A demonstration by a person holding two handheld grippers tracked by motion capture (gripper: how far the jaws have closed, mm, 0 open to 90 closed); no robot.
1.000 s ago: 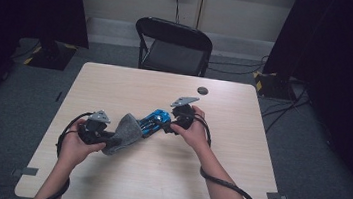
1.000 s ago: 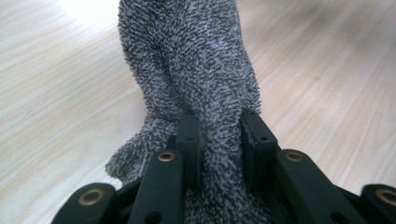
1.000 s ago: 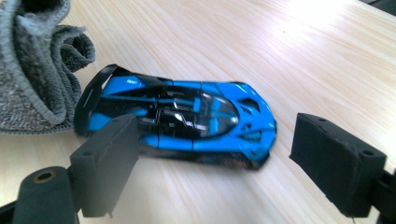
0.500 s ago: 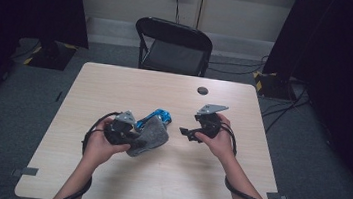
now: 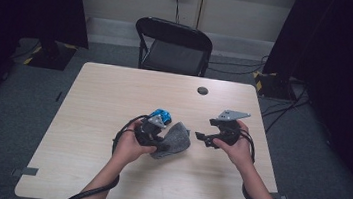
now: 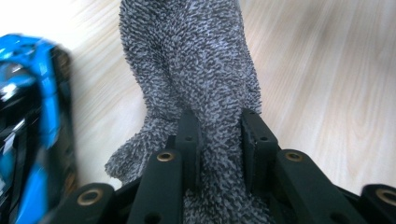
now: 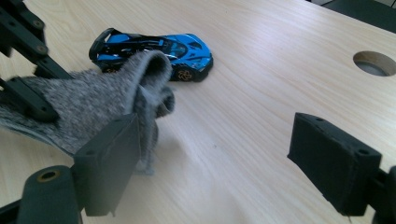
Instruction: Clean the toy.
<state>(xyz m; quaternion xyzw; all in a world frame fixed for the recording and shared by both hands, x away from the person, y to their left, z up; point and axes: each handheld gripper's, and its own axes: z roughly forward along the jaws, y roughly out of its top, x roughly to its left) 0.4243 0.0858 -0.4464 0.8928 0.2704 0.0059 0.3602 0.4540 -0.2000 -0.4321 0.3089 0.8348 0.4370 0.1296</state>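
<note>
Left gripper sat mid-table, near the front half, jaws clamped on a grey sock; in the left gripper view the two pads pinched a fold of the sock, and the rest of the fabric ran straight away from the jaws over the table. A blue toy car lay just beyond that gripper on the far side, close against the sock; in the right gripper view the car rested on its wheels, long axis roughly across the view, nose toward the table's round hole, with the sock's loose end humped up in front of its middle. Whether fabric touched the car could not be told. Right gripper hovered to the right of the sock, apart from it, jaws wide and empty, pointing left at the loose end. Judged: the sock's long axis ran left to right between the two grippers, free end toward the right gripper, so that hand was the nearer one to take it. The car lay nearer the left hand.
</note>
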